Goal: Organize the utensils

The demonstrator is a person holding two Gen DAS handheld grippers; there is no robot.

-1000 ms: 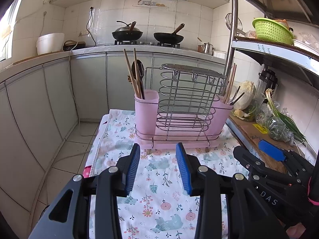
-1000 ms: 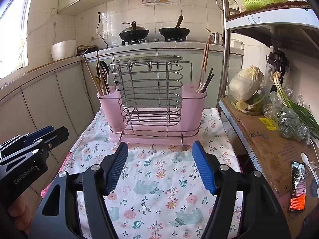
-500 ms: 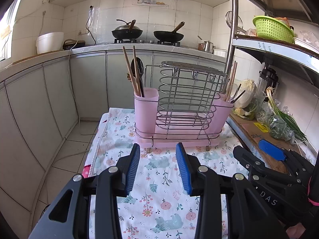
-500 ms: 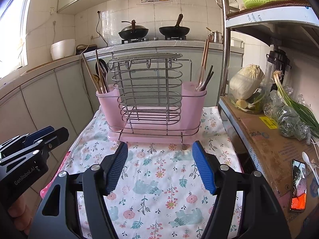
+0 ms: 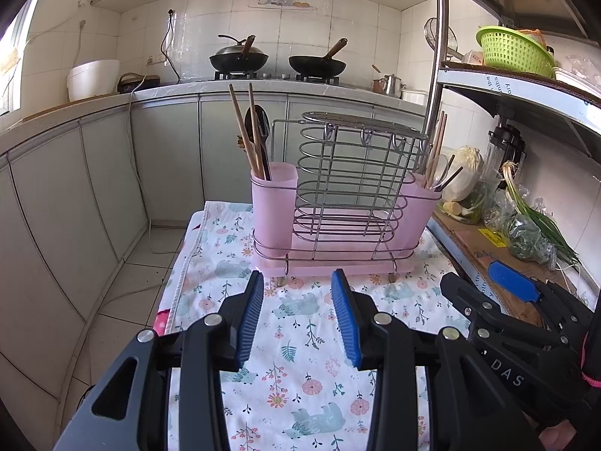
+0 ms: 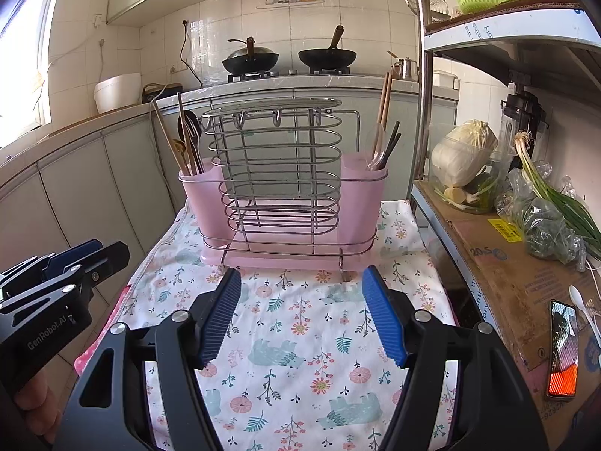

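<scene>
Pink plastic and wire: utensil rack (image 5: 338, 203) stands upright on the floral cloth (image 5: 300, 338) covering the bench, beyond both tongs.
Left cup (image 5: 272, 203): holds wooden chopsticks (image 5: 248, 127) and a dark spoon.
Right cup (image 6: 364, 188): holds chopsticks and dark utensils.
Left tongs (image 5: 298, 319): released, nothing between the blue pads, tips just short of the rack's base, not touching.
Right tongs (image 6: 302, 314): released wider, empty, rack straight ahead.
Right side: shelf with cabbage (image 6: 462, 150) and greens.
</scene>
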